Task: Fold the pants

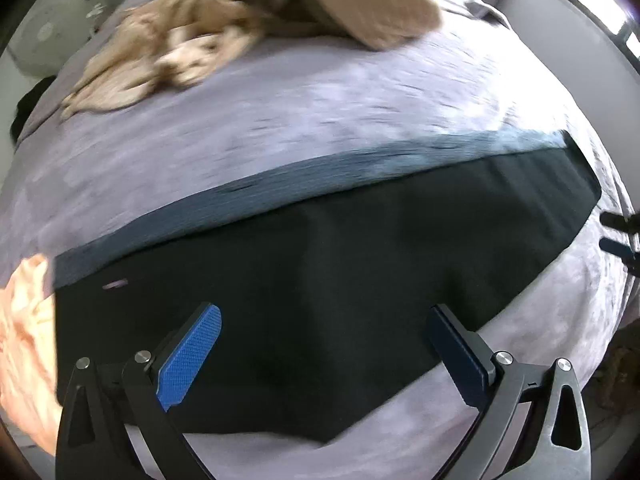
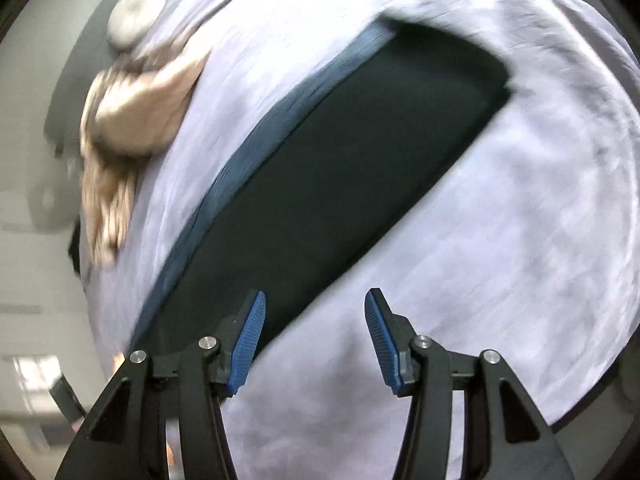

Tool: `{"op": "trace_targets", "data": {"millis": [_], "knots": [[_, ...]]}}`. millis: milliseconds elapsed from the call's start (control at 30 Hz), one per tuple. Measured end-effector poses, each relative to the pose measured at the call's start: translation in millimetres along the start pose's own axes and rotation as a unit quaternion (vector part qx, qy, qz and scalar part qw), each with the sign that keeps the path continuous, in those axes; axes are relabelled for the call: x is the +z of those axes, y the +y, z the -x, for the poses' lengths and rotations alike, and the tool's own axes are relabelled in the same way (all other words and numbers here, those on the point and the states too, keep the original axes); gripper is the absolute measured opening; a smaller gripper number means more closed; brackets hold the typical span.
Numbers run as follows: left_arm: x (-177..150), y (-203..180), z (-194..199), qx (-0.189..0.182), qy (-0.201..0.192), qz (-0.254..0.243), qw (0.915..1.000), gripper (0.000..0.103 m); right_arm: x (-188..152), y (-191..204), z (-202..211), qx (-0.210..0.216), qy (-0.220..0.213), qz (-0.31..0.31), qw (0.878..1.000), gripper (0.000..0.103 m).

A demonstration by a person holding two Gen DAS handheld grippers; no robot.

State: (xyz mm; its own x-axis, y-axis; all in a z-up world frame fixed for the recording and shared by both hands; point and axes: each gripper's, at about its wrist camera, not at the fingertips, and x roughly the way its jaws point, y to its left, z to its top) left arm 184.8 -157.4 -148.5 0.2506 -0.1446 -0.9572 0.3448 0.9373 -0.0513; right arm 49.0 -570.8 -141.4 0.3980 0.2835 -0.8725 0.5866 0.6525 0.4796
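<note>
The pants (image 1: 320,248) are being seen lying flat on the bed (image 1: 280,120). A heap of clothes (image 1: 240,28) is being seen behind them, well apart, and another garment (image 1: 20,340) at their left end
</note>
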Motion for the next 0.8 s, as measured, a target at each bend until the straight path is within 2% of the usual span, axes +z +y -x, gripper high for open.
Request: {"op": "trace_targets", "data": {"millis": [133, 267, 333, 367, 400, 467, 567, 600, 633, 700, 733, 800], "knots": [[22, -57, -17, 0.002, 0.008, 0.010, 0.9999, 0.103, 63, -64, 4, 0.017, -0.024, -0.062, 0.998, 0.056], [43, -105, -41, 0.009, 0.018, 0.039, 0.9990, 0.103, 105, -106, -6, 0.033, -0.019, -0.092, 0.995, 0.055], [53, -123, -49, 0.007, 0.031, 0.056, 0.9979, 0.103, 124, -124, -17, 0.058, 0.000, -0.106, 0.993, 0.026], [54, -129, -48, 0.007, 0.029, 0.058, 0.9979, 0.103, 129, -128, -20, 0.065, 0.012, -0.107, 0.992, 0.018], [57, -137, -45, 0.009, 0.023, 0.055, 0.9982, 0.103, 133, -129, -18, 0.071, 0.018, -0.103, 0.992, 0.016], [59, -149, -46, 0.018, 0.016, 0.040, 0.9989, 0.103, 135, -124, -11, 0.074, 0.015, -0.075, 0.994, 0.015], [56, -158, -72, 0.038, 0.047, 0.024, 0.9979, 0.103, 133, -132, -13, 0.018, 0.017, -0.041, 0.999, 0.015], [52, -158, -84, 0.041, 0.069, 0.031, 0.9963, 0.103, 131, -139, -17, 0.023, 0.024, -0.045, 0.998, 0.015], [51, -156, -86, 0.038, 0.073, 0.046, 0.9955, 0.103, 133, -145, -17, 0.036, 0.030, -0.056, 0.997, 0.015], [53, -153, -76, 0.036, 0.067, 0.064, 0.9951, 0.103, 135, -145, -9, 0.046, 0.030, -0.054, 0.997, 0.016], [55, -153, -69, 0.038, 0.056, 0.060, 0.9959, 0.103, 137, -140, 0, 0.037, 0.025, -0.039, 0.998, 0.016], [64, -154, -52, 0.053, 0.013, 0.046, 0.9974, 0.103, 135, -127, 17, 0.030, 0.010, -0.006, 0.999, 0.019]]}}
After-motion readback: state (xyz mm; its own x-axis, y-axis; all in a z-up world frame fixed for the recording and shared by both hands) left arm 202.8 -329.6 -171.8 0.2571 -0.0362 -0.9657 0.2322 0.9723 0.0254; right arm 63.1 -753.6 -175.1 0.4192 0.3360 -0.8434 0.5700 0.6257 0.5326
